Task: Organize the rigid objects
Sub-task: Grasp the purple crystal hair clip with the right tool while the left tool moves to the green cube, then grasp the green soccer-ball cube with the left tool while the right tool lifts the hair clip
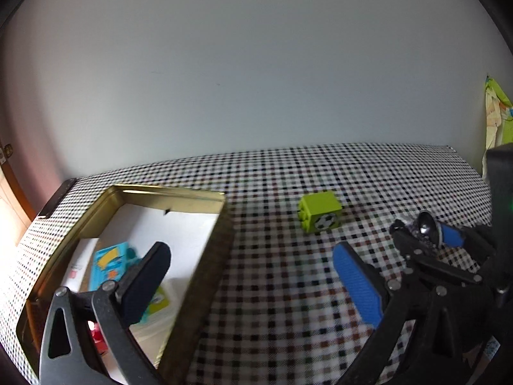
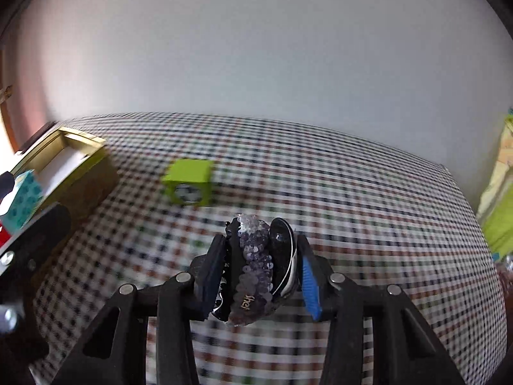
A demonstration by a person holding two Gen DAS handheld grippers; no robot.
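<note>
clamping sequinned hair clip (image 2: 256, 269) lengthwise, right hand-held gripper (image 2: 261, 243) (clip pointing forward); left hand-held gripper (image 1: 253, 263) released.

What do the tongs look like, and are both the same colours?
Yes, both match. The left tongs are black metal-looking arms joined by round silver rivets, with triangular holes cut in them. One finger wears a dark navy pad, the other a bright blue ribbed pad. The right tongs have the same black arms, silver rivets and triangle cut-outs, plus one dark pad and one blue. No sleeves or cables show.
</note>
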